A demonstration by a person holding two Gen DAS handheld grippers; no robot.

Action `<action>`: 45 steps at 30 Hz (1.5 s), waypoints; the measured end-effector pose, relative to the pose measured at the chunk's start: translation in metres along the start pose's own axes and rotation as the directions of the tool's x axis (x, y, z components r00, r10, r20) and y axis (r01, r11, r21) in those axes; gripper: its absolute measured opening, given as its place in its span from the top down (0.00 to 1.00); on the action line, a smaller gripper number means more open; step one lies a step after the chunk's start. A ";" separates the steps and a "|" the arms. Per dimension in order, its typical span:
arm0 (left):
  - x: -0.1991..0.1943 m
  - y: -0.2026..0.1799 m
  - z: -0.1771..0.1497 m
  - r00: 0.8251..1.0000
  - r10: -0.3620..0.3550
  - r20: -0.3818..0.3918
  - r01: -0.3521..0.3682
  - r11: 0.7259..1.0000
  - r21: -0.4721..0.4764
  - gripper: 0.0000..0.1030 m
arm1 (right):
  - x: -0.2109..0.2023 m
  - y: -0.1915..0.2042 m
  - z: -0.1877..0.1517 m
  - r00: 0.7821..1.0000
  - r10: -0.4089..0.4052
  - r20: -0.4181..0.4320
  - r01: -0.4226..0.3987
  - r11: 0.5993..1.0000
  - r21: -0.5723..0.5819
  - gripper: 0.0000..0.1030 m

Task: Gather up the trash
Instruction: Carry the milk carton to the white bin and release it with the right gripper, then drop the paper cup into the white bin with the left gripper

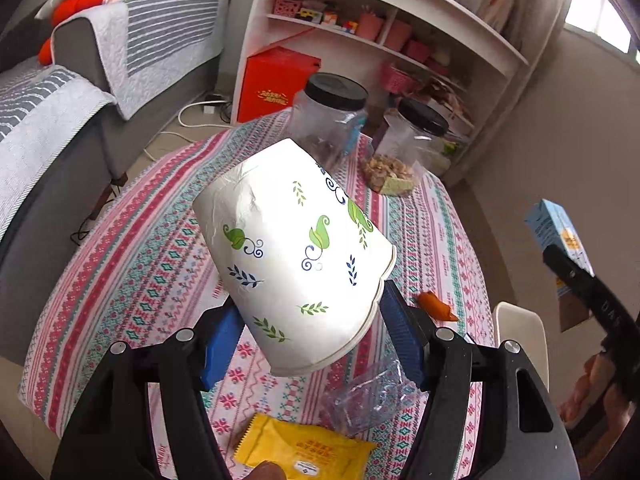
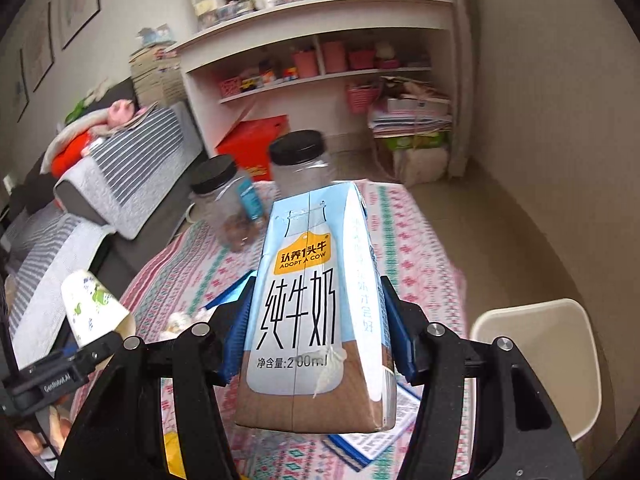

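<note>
2 pieces are in hand: the left gripper (image 1: 312, 344) clamps a paper cup (image 1: 296, 256), the right gripper (image 2: 316, 340) a milk carton (image 2: 316, 300); a yellow wrapper (image 1: 304, 454), orange scrap (image 1: 438, 307) and clear plastic bag (image 1: 372, 398) remain on the tabletop (image 1: 132, 264).

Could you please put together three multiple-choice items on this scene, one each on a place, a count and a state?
1. Where does the yellow foil snack packet lie?
A. on the patterned tablecloth, near the camera
B. on the white shelf
C. inside a jar

2. How many clear plastic jars with black lids stand on the table?
A. one
B. two
C. four

3. What does the left gripper hold?
A. nothing
B. a spoon
C. the white paper cup with leaf prints

Answers: 1 A, the packet rests on the cloth below the cup. 2 B, one jar and another show. 3 C, blue pads press the cup's sides.
</note>
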State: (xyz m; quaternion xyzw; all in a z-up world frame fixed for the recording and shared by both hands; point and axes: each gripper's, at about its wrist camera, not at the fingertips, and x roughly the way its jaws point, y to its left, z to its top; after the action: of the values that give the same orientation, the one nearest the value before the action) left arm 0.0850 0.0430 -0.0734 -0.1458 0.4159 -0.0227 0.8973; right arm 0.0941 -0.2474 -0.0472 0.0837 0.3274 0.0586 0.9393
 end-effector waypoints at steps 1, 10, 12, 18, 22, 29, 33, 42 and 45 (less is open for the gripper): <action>0.001 -0.003 -0.001 1.000 -0.002 -0.002 0.002 1.000 0.005 0.36 | -0.002 -0.005 0.001 1.000 -0.010 0.003 0.010 1.000 0.008 0.46; 0.011 -0.033 -0.013 0.999 -0.038 -0.021 0.039 0.998 0.041 0.36 | -0.023 -0.059 -0.001 0.990 -0.139 0.020 0.136 0.986 0.097 0.46; 0.013 -0.041 -0.016 0.998 -0.051 -0.029 0.053 0.997 0.051 0.36 | -0.028 -0.070 -0.003 0.986 -0.166 0.020 0.163 0.980 0.118 0.46; 0.011 -0.076 -0.026 0.994 -0.097 -0.041 0.101 0.988 0.118 0.36 | -0.044 -0.120 -0.008 0.964 -0.265 -0.022 0.262 0.937 0.231 0.46; 0.009 -0.105 -0.028 0.990 -0.129 -0.052 0.135 0.978 0.157 0.36 | -0.056 -0.147 -0.011 0.938 -0.342 -0.048 0.340 0.888 0.310 0.35; 0.014 -0.177 -0.032 0.979 -0.190 -0.078 0.203 0.948 0.246 0.36 | -0.100 -0.179 -0.008 0.873 -0.487 0.030 0.430 0.798 0.423 0.12; 0.024 -0.225 -0.040 0.969 -0.218 -0.118 0.244 0.923 0.296 0.36 | -0.116 -0.193 -0.006 0.862 -0.504 0.053 0.421 0.770 0.479 0.09; 0.057 -0.309 -0.066 0.929 -0.267 -0.255 0.344 0.877 0.335 0.35 | -0.141 -0.228 -0.007 0.854 -0.515 0.068 0.382 0.712 0.590 0.08; 0.068 -0.332 -0.076 0.902 -0.284 -0.324 0.391 0.856 0.337 0.28 | -0.147 -0.237 -0.008 0.852 -0.518 0.070 0.373 0.697 0.612 0.08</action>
State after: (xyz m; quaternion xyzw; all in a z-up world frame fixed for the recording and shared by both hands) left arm 0.0988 -0.3037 -0.0765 -0.0291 0.4853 -0.2834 0.8266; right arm -0.0125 -0.5024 -0.0108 0.2884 0.2250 -0.2850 0.8860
